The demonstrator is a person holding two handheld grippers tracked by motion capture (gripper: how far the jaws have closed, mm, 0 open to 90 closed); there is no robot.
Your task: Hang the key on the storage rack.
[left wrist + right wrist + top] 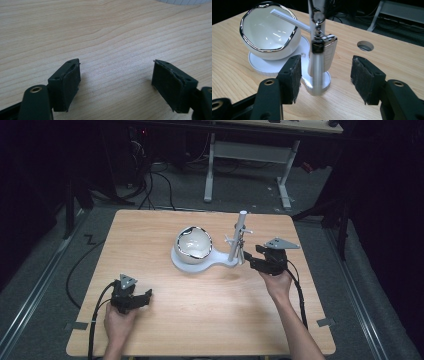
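Note:
A white stand (220, 264) sits mid-table, carrying a tilted white bowl (194, 243) with a chrome rim and an upright post (238, 236) with thin pegs. From a peg hangs a small silver and black tag (325, 48) on a ring, in front of the post (318, 72). The bowl (270, 31) lies to its left in the right gripper view. My right gripper (248, 258) (325, 78) is open just right of the post, its jaws on either side of the hanging tag but apart from it. My left gripper (145, 297) (116, 81) rests open over bare wood near the front left.
The wooden table (150, 235) has a round cable hole (365, 45) beyond the post. Cables (95, 310) trail from both grippers off the front edge. A white desk frame (250, 155) and floor cables stand behind the table.

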